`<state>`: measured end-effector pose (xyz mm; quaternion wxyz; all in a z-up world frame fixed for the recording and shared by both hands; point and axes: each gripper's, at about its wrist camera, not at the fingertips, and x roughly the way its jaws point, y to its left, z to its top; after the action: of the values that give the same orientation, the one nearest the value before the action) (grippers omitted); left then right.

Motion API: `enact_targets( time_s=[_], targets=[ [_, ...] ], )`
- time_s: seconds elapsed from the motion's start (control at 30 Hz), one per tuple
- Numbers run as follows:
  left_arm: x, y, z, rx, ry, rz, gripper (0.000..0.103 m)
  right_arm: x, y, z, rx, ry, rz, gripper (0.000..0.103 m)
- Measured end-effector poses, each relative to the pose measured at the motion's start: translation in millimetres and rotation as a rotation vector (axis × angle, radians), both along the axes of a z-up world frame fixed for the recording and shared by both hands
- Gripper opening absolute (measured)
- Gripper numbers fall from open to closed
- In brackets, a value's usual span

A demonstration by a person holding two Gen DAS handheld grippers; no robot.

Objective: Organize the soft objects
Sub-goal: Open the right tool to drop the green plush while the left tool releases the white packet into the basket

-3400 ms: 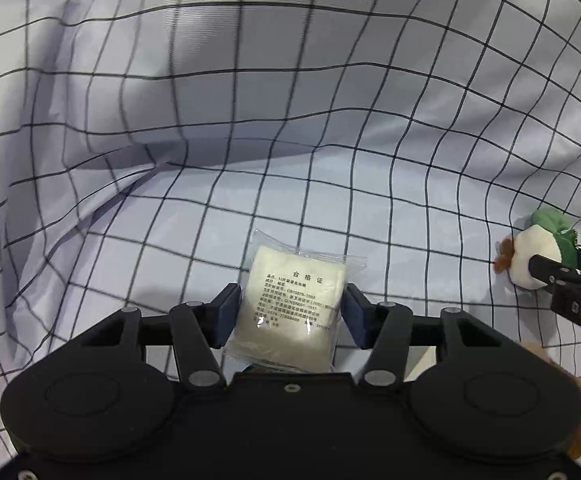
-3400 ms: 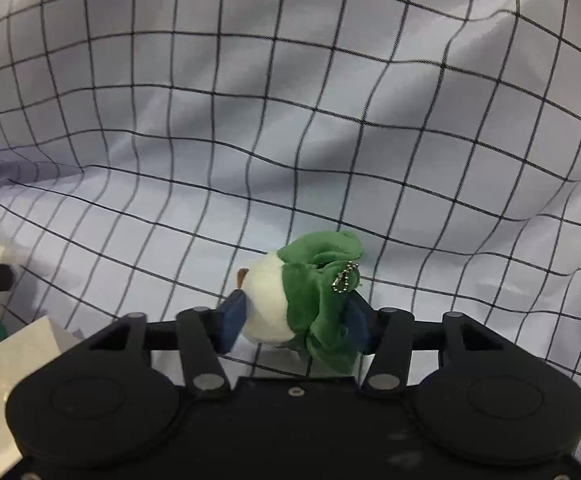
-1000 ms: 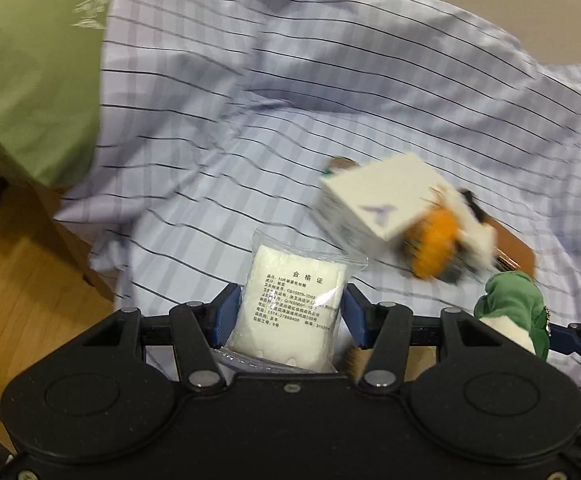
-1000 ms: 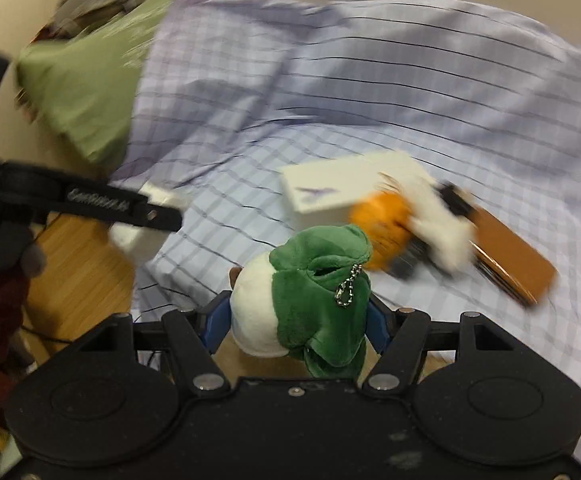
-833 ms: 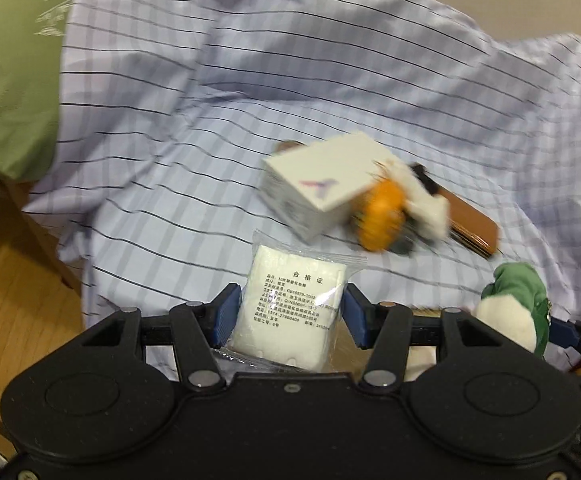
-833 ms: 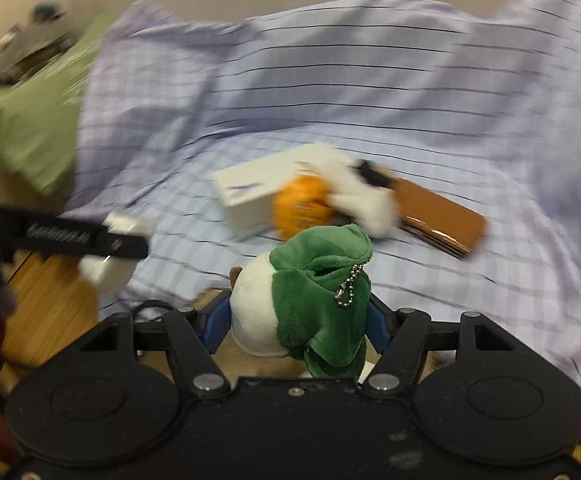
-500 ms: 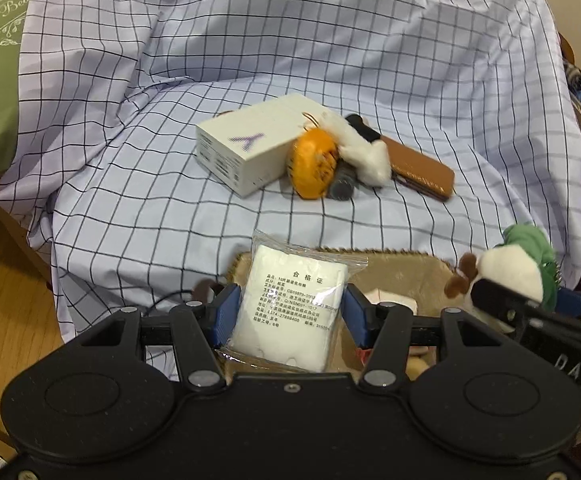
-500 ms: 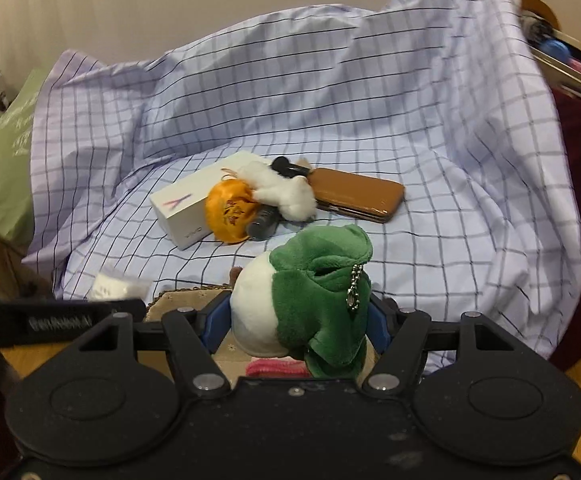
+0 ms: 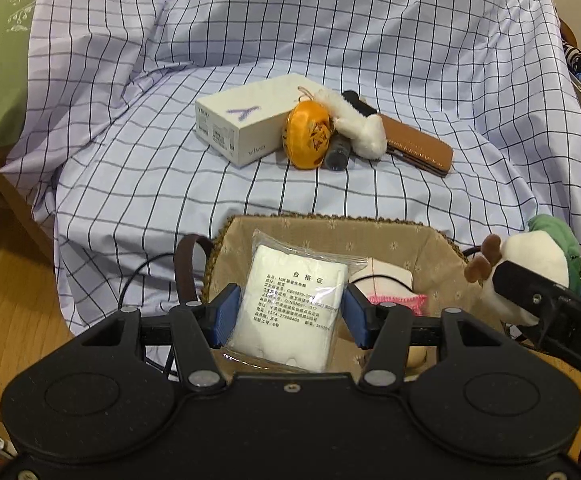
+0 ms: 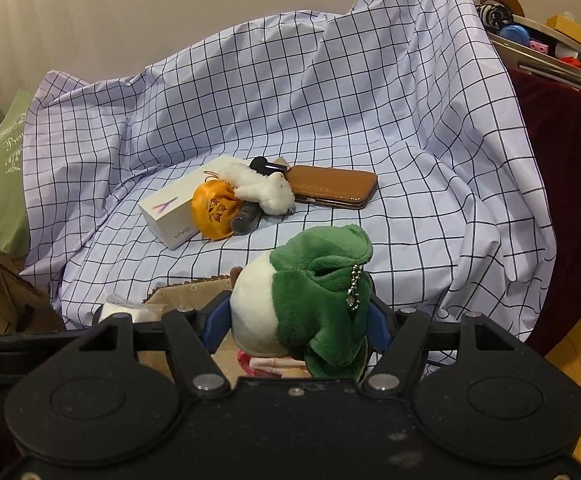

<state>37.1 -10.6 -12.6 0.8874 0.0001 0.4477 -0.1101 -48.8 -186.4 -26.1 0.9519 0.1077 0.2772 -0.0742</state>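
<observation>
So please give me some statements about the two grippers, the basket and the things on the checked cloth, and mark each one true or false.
1. The left gripper holds a white packet. True.
2. The right gripper is empty. False: it holds a green and white plush toy.
3. The basket already has things inside. True.
4. The orange pouch lies in the basket. False: it lies on the checked cloth, against the white box.

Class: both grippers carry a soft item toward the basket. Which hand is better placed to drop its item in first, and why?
Left, probably. The left gripper holds the white packet directly above the basket interior. The right gripper holds the plush near the basket's right edge.
</observation>
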Motion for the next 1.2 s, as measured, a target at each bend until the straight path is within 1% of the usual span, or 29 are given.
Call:
enact_targets(
  time_s=[0.13,0.17,0.2,0.27,0.43,0.5,0.6,0.7,0.83,0.93,1.0,1.2],
  targets=[
    [-2,1,-4,-0.002,0.006,0.008,0.053,0,7,-3,-0.019,0.008,0.011,0.067],
    [-2,2,-4,-0.004,0.005,0.01,0.055,0,9,-4,-0.019,0.011,0.015,0.067],
    [-3,3,-4,-0.004,0.003,0.014,0.061,0,10,-5,-0.02,0.014,0.019,0.067],
    [-5,5,-4,-0.004,-0.008,0.018,0.07,0,12,-7,-0.023,0.021,0.024,0.067],
    [-10,9,-3,-0.003,-0.03,0.044,0.071,0,14,-6,-0.03,0.021,0.033,0.067],
    [-11,12,-3,0.0,-0.036,0.067,0.075,0,15,-7,-0.034,0.022,0.042,0.068],
    [-13,17,-4,0.001,-0.04,0.103,0.075,1,17,-8,-0.04,0.027,0.059,0.068],
    [-13,20,-6,-0.001,-0.036,0.117,0.075,2,19,-9,-0.045,0.034,0.07,0.069],
    [-14,21,-8,-0.003,-0.027,0.115,0.076,1,20,-10,-0.045,0.036,0.08,0.072],
    [-15,19,-8,0.0,-0.026,0.102,0.076,0,20,-9,-0.045,0.029,0.082,0.072],
    [-16,18,-8,0.001,-0.025,0.096,0.076,0,20,-8,-0.046,0.025,0.083,0.075],
    [-17,19,-9,0.0,-0.021,0.097,0.076,0,19,-9,-0.045,0.029,0.081,0.075]
  ],
)
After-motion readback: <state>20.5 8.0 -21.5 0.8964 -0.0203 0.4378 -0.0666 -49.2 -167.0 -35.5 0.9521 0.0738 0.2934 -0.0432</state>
